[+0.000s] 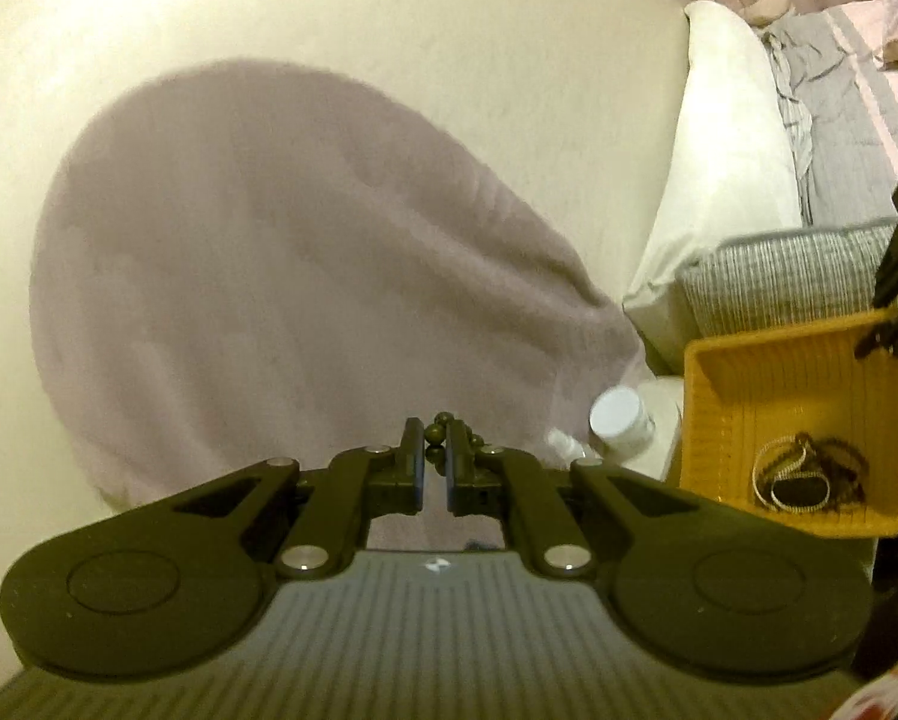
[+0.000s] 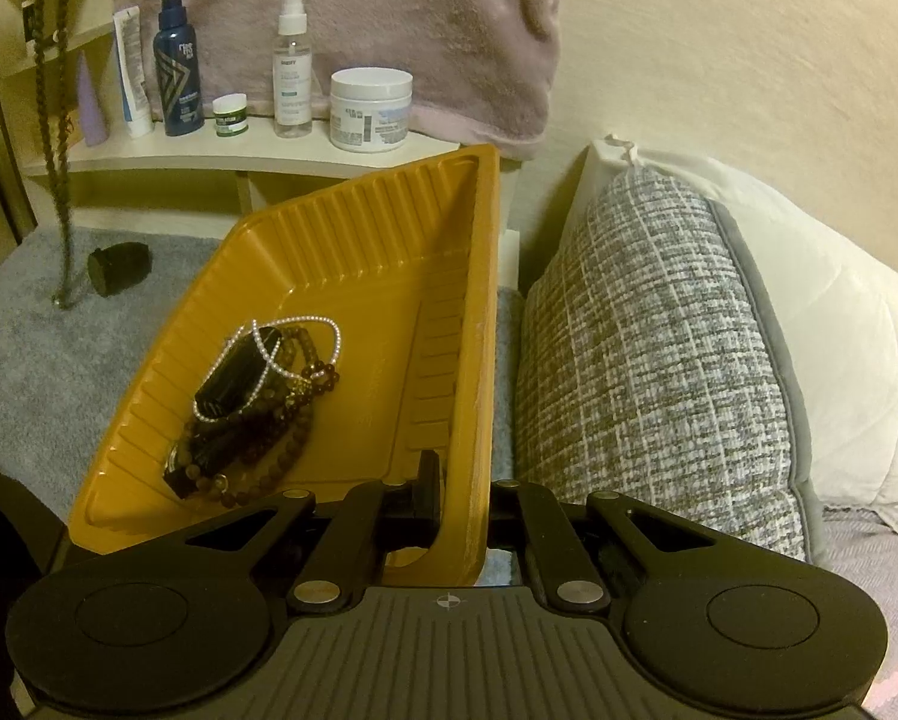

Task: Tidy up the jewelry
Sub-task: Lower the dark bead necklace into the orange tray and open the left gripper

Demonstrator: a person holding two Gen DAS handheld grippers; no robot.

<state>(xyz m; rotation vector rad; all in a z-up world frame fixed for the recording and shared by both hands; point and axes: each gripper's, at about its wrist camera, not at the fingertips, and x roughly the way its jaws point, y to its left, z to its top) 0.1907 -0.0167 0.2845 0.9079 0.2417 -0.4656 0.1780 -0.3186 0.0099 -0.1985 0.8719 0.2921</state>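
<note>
We see a pale shelf (image 2: 209,150) carrying bottles (image 2: 177,60), a tube (image 2: 132,72) and jars (image 2: 369,110); a dark cylinder (image 2: 119,268) lies on grey carpet (image 2: 29,348).

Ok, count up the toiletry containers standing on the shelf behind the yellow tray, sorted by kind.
Bottles: 2, the dark blue bottle and the clear spray bottle
Jars: 2, the small green-labelled jar and the large white jar
Tubes: 1, the white tube
Cone-shaped containers: 1, the lavender cone
Total: 6

String of dark round beads (image 1: 438,437) — mostly hidden between the jaws; right jaw concealed behind ribbed yellow plastic tray (image 2: 484,360) wall.
</note>
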